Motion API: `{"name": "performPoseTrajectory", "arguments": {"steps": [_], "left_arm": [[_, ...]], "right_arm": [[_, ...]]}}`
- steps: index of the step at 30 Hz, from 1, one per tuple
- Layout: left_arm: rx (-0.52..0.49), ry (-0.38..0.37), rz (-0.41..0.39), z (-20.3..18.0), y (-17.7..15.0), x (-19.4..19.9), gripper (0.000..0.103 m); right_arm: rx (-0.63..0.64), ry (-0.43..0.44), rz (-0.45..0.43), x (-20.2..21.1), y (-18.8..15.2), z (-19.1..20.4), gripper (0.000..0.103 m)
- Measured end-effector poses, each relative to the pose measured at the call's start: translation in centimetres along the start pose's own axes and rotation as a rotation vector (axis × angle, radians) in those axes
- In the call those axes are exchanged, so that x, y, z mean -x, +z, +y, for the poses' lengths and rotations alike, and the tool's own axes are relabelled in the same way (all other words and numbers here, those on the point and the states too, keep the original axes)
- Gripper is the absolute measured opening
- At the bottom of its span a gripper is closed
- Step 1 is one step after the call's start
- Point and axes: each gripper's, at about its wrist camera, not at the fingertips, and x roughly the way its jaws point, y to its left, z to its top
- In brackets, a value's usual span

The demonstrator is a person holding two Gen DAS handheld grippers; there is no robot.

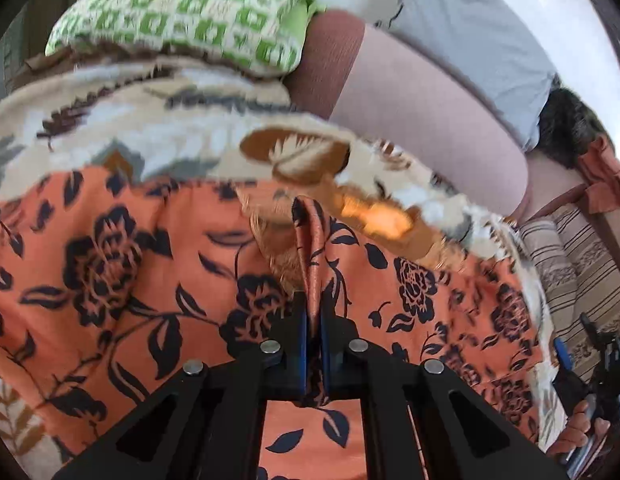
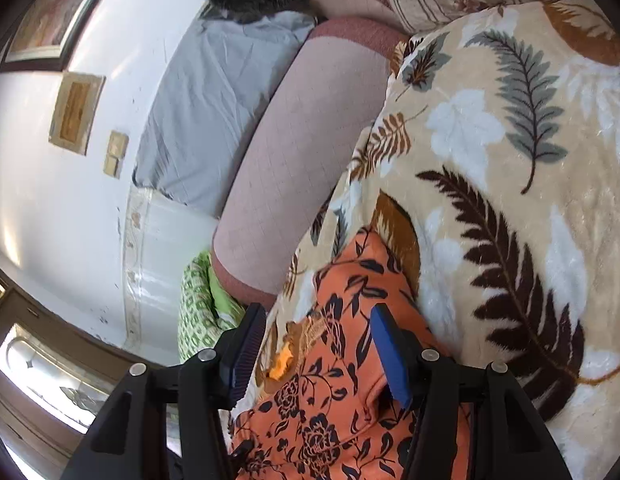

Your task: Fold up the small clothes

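Note:
An orange garment with black flowers [image 1: 122, 264] lies spread on a leaf-patterned blanket [image 1: 158, 140]. My left gripper [image 1: 313, 312] is shut on a raised fold of the garment near its upper edge; the cloth stands up between the blue pads. In the right wrist view the same garment [image 2: 342, 360] lies on the blanket [image 2: 490, 160]. My right gripper [image 2: 318, 344] is open just above the garment's end, one finger on each side of it. A small orange tag [image 2: 280, 366] shows by the edge.
A pink bolster [image 1: 422, 120] and a grey pillow [image 1: 470, 40] lie behind the blanket. A green patterned cushion [image 1: 182, 12] sits at the back left. A striped cushion [image 1: 570, 264] is at the right. A white wall with frames [image 2: 74, 112] is beyond the bed.

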Motion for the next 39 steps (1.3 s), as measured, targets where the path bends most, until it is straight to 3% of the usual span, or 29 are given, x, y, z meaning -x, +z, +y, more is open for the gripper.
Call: {"name": "performPoseTrajectory", "arguments": {"steps": [6, 10, 13, 15, 16, 17, 18, 19, 20, 22, 23, 26, 28, 34, 39], "left_arm": [[0.057, 0.1, -0.118, 2.5, 1.8, 3.5, 0.005], [0.107, 0.133, -0.069, 4.6, 2.1, 2.9, 0.005], [0.059, 0.211, -0.017, 3.8, 1.6, 1.4, 0.005], [0.031, 0.234, -0.001, 3.2, 1.3, 1.0, 0.006], [0.029, 0.246, -0.002, 3.1, 1.2, 1.0, 0.009], [0.035, 0.249, 0.001, 3.2, 1.3, 1.1, 0.021], [0.048, 0.248, 0.003, 3.5, 1.3, 1.4, 0.036], [0.061, 0.252, -0.004, 3.8, 1.3, 2.0, 0.042], [0.078, 0.261, -0.019, 4.4, 1.3, 2.8, 0.045], [0.103, 0.277, -0.061, 5.5, 1.5, 5.3, 0.045], [0.114, 0.288, -0.091, 6.3, 1.4, 7.0, 0.046], [0.159, 0.377, -0.189, 9.6, 0.2, 13.0, 0.067], [0.205, 0.452, -0.236, 12.9, -1.5, 17.4, 0.068], [0.39, 0.504, -0.16, 23.1, -4.4, 25.3, 0.068], [0.541, 0.483, -0.185, 29.1, -2.9, 28.3, 0.069]], "right_arm": [[-0.012, 0.012, 0.008, -0.2, 0.1, 0.0, 0.058], [-0.014, 0.038, 0.036, -0.9, -0.3, 0.2, 0.058], [-0.001, 0.061, 0.09, -2.2, -1.2, 0.7, 0.058], [0.006, 0.068, 0.174, -3.8, -2.1, 0.9, 0.058], [0.009, 0.039, 0.213, -4.8, -2.7, 0.8, 0.058], [0.02, -0.025, 0.254, -5.8, -3.2, 0.6, 0.058], [0.035, -0.116, 0.301, -7.0, -3.7, 0.1, 0.058], [0.054, -0.233, 0.348, -8.3, -4.4, -0.7, 0.054], [0.077, -0.26, 0.35, -8.7, -4.8, -0.7, 0.049], [0.128, -0.254, 0.333, -8.5, -5.0, 0.6, 0.05], [0.148, -0.21, 0.333, -8.4, -5.2, 1.5, 0.05], [0.185, -0.113, 0.343, -8.1, -6.2, 3.4, 0.05], [0.253, -0.085, 0.342, -7.9, -7.5, 5.1, 0.05], [0.291, -0.015, 0.354, -7.2, -10.6, 6.9, 0.05], [0.353, -0.02, 0.375, -7.4, -12.6, 7.5, 0.05]]}}
